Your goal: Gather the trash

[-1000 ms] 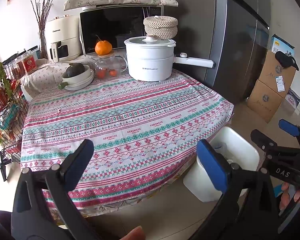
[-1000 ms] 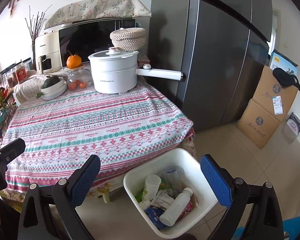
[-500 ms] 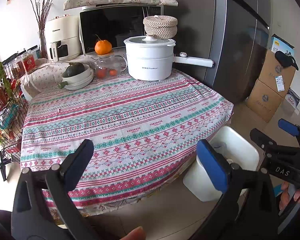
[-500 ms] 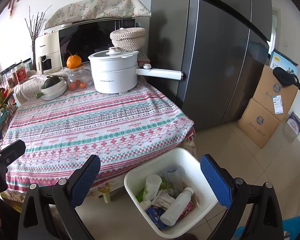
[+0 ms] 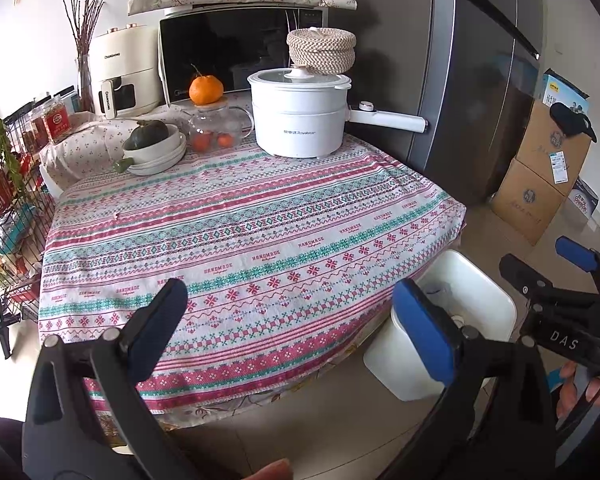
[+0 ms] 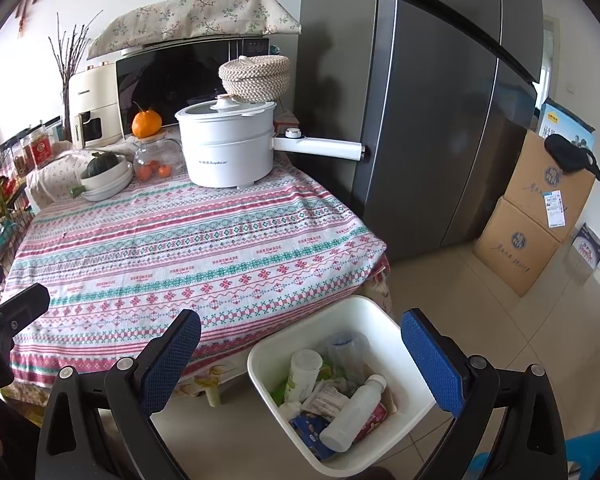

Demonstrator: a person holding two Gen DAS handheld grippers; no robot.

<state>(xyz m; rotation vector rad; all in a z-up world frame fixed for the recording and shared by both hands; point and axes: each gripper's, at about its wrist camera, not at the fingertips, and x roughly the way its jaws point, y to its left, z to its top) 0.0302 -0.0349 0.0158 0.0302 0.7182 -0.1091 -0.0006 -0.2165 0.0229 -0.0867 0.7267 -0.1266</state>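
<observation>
A white trash bin (image 6: pixel 384 322) stands on the floor by the table's near right corner. It holds several pieces of trash: a white bottle (image 6: pixel 350 420), a pale tube (image 6: pixel 302 374), a clear cup (image 6: pixel 346 350) and wrappers. My right gripper (image 6: pixel 300 364) is open and empty, just above the bin. My left gripper (image 5: pixel 290 330) is open and empty over the table's front edge; the bin (image 5: pixel 480 284) and the right gripper (image 5: pixel 552 280) show at its right. The patterned tablecloth (image 5: pixel 240 232) carries no loose trash that I can see.
At the table's back stand a white electric pot (image 5: pixel 300 116) with a long handle, a glass teapot (image 5: pixel 214 130) under an orange, stacked bowls (image 5: pixel 156 152), a microwave (image 5: pixel 236 56) and an air fryer. A grey fridge (image 6: pixel 440 100) and cardboard boxes (image 6: pixel 536 216) are right; a wire rack (image 5: pixel 4 200) is left.
</observation>
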